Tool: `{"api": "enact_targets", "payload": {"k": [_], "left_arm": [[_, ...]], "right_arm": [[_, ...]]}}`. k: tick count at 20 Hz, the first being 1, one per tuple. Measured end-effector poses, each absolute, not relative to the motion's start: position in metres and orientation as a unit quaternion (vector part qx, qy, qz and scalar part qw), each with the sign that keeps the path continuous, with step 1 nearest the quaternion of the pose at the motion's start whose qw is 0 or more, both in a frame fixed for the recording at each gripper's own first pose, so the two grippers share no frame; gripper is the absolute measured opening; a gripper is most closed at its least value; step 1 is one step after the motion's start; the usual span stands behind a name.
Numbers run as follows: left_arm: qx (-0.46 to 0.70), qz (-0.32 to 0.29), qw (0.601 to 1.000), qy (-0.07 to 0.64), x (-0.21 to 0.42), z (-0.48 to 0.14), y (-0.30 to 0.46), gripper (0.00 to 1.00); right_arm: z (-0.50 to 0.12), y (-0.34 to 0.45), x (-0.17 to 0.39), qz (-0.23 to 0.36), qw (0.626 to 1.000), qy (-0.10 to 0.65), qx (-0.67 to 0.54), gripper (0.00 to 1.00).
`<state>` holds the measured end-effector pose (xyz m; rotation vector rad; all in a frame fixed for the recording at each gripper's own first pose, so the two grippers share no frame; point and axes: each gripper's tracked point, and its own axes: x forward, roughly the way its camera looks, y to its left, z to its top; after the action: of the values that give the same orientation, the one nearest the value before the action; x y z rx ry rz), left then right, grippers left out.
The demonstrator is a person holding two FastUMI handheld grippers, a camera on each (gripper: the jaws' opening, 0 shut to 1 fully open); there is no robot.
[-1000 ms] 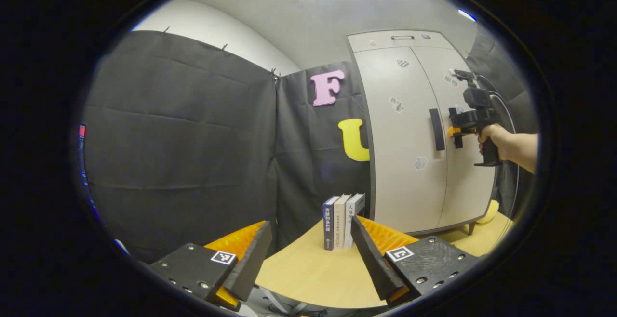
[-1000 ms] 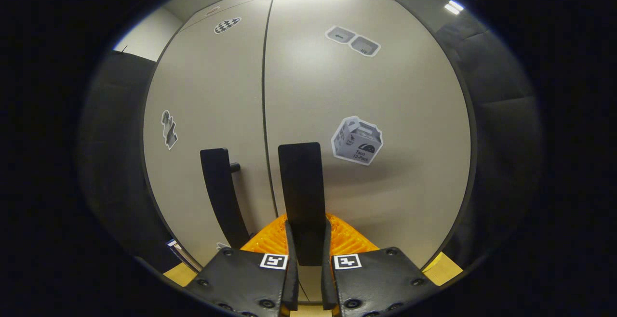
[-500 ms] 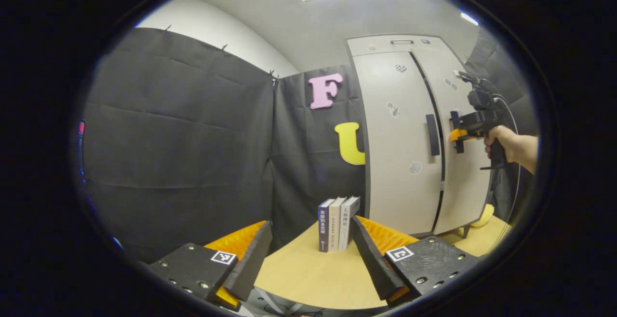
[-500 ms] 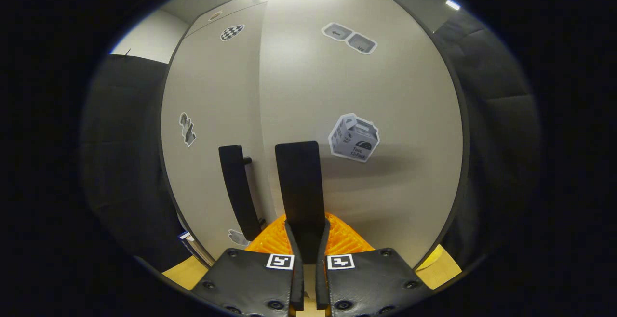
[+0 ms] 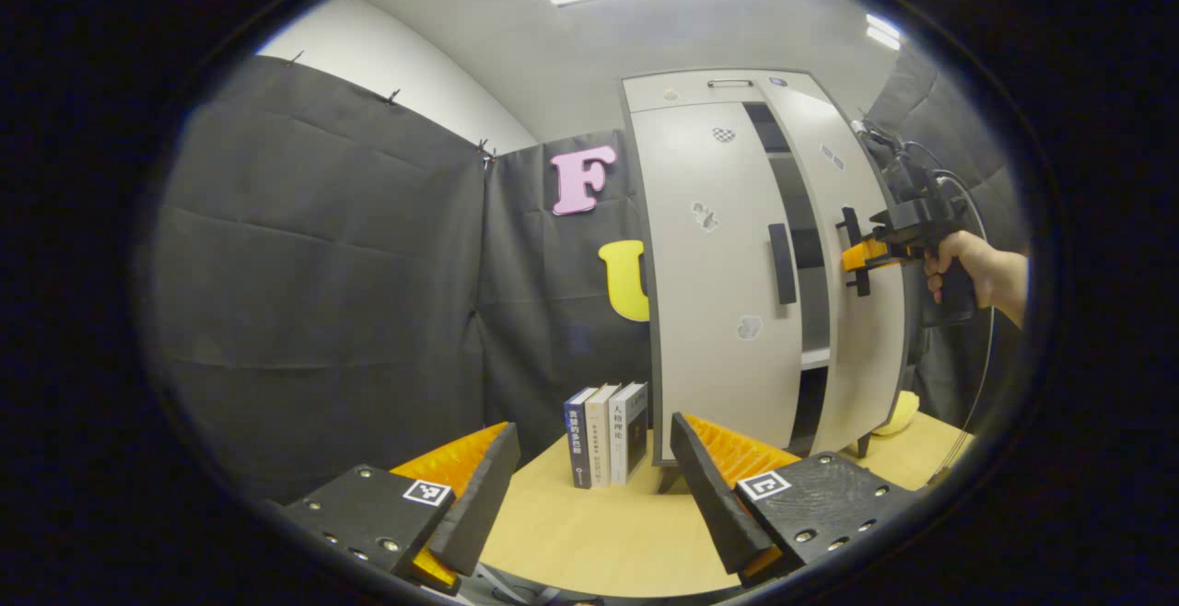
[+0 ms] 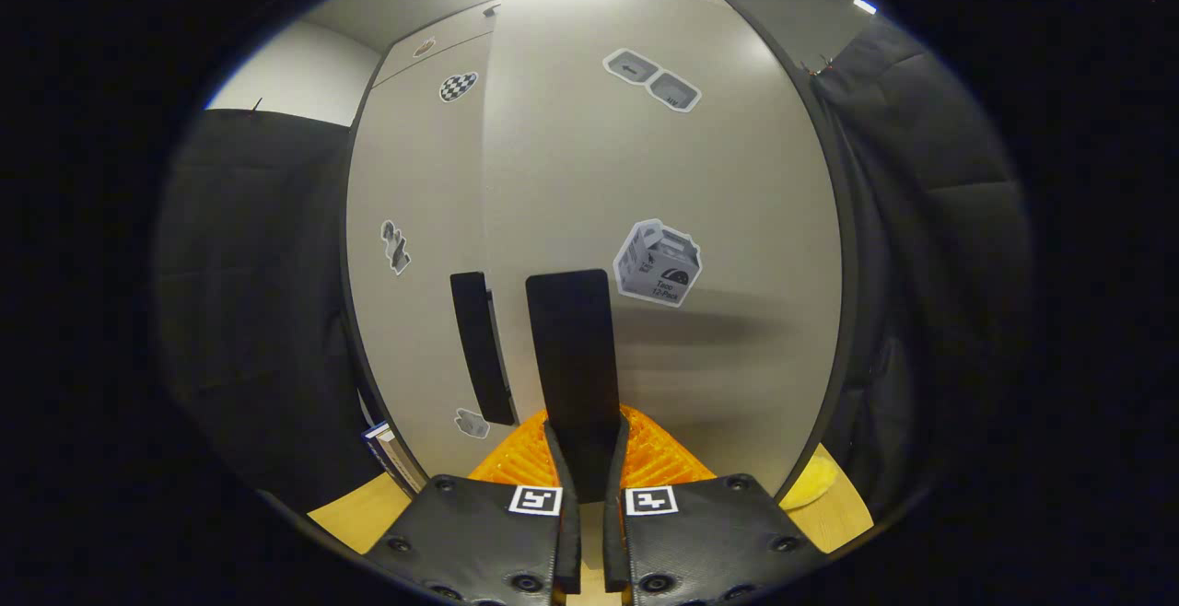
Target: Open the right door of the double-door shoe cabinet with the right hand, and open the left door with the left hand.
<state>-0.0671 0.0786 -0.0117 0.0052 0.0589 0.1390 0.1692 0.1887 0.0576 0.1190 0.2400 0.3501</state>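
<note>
Your right tool [image 6: 582,459] is clamped on the right handle [image 6: 571,348], right door [image 5: 852,311] partly open; left door [image 5: 709,311] is shut, left tool [image 5: 589,486] apart.

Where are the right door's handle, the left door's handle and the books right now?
right door's handle [image 6: 576,357]: right gripper view, middle of the bar.
left door's handle [image 5: 782,263]: left gripper view, middle of the bar.
books [image 5: 608,436]: left gripper view, spine of the middle book.

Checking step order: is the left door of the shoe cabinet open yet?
No: the left door sits flush and shut, while the right door stands ajar.
</note>
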Motion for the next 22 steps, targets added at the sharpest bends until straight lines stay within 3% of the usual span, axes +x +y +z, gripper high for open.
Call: {"api": "enact_targets", "payload": {"k": [13, 15, 16, 22], "left_arm": [[0.002, 0.016, 1.0, 0.021, -0.05, -0.003, 0.027, 1.0], [0.002, 0.012, 1.0, 0.018, -0.047, -0.002, 0.02, 0.96], [0.001, 0.008, 1.0, 0.018, -0.044, -0.001, 0.015, 1.0], [0.004, -0.016, 1.0, 0.018, -0.035, -0.001, -0.014, 1.0]], "right_arm": [[0.062, 0.138, 0.123, 0.205, 0.967, 0.131, 0.073, 0.11], [0.062, 0.129, 0.12, 0.207, 0.966, 0.133, 0.074, 0.07], [0.063, 0.124, 0.119, 0.208, 0.966, 0.134, 0.074, 0.08], [0.064, 0.093, 0.107, 0.217, 0.964, 0.14, 0.064, 0.11]]}}
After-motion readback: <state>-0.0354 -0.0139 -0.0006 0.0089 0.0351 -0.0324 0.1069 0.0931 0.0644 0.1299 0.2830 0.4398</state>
